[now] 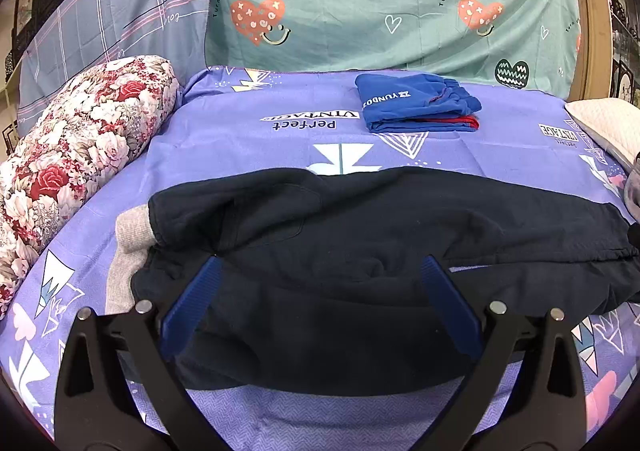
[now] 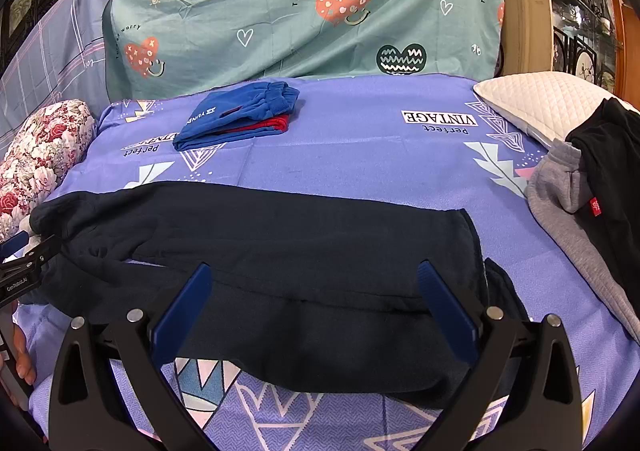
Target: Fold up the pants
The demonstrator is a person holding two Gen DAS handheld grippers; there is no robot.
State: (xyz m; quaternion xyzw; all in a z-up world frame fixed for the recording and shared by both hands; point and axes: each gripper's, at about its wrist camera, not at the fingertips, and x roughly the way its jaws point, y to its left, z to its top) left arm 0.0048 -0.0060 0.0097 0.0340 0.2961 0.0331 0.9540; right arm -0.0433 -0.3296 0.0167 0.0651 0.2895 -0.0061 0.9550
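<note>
In the left wrist view, the left gripper (image 1: 320, 263) hovers with its blue fingers (image 1: 192, 303) spread wide, grasping nothing, above the dark navy pants (image 1: 360, 235) lying across the purple bedsheet (image 1: 240, 139). A folded blue garment (image 1: 416, 103) lies farther back.

In the right wrist view, the right gripper (image 2: 316, 271) is likewise spread apart and empty over the dark navy pants (image 2: 280, 235). A grey garment (image 2: 560, 203) lies to the right beside a white pillow (image 2: 540, 103).
</note>
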